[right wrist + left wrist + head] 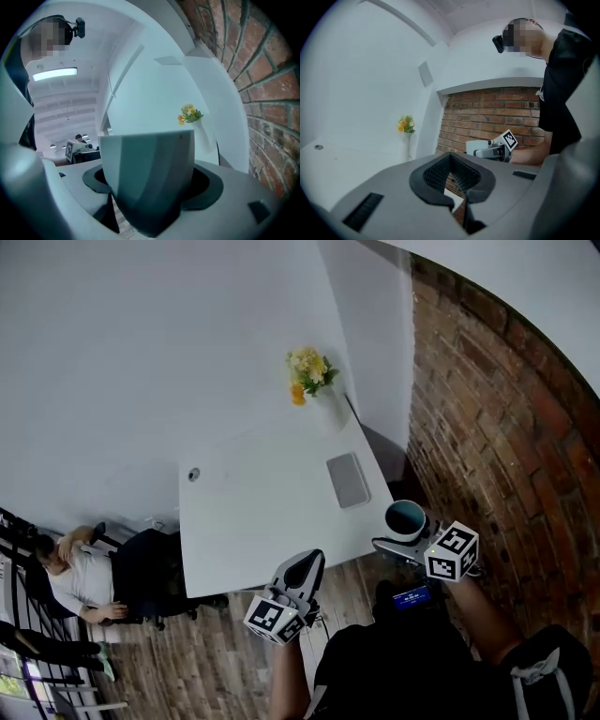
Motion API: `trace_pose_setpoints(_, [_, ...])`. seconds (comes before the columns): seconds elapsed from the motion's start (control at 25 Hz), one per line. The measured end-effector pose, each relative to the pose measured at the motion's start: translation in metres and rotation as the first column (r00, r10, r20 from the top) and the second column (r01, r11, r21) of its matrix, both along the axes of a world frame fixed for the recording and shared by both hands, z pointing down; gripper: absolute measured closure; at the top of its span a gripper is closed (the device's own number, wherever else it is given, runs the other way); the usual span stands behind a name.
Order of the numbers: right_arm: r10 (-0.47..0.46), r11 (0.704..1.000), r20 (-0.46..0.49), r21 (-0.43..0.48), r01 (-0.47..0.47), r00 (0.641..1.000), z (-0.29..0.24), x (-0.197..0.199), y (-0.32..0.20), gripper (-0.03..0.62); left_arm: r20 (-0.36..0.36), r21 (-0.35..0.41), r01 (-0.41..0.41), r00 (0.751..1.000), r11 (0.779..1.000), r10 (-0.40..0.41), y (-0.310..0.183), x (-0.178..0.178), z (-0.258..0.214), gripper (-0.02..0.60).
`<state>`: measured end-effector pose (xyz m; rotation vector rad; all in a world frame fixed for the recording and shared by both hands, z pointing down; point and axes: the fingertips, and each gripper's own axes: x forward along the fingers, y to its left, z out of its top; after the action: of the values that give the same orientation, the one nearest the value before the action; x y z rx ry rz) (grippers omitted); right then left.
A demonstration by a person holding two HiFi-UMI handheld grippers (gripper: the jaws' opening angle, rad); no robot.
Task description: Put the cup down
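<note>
Right claw (403, 538) is clamped on the cup (405, 517) just off the table (262, 521) corner; the cup should be brought over the table, lowered level, then released.

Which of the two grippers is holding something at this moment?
The right gripper: its jaws are clamped on the teal cup. The left gripper has its jaws together with nothing between them.

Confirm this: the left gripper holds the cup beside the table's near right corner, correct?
No: the right gripper holds the cup, its jaws shut on it, as the right gripper view shows. The cup is indeed beside the table at its near right corner.
</note>
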<state>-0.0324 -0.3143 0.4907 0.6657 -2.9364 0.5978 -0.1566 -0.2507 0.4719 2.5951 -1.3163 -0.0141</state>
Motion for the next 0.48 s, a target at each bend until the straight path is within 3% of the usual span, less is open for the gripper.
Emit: trace_pose_setpoints(0.48, [0.008, 1.0, 0.008, -0.003, -0.008, 1.0, -0.011, -0.025, -0.048, 0.189, -0.004, -0.025, -0.055, 0.999, 0.998, 0.054, -0.059, -0.008, -0.001, 0.574])
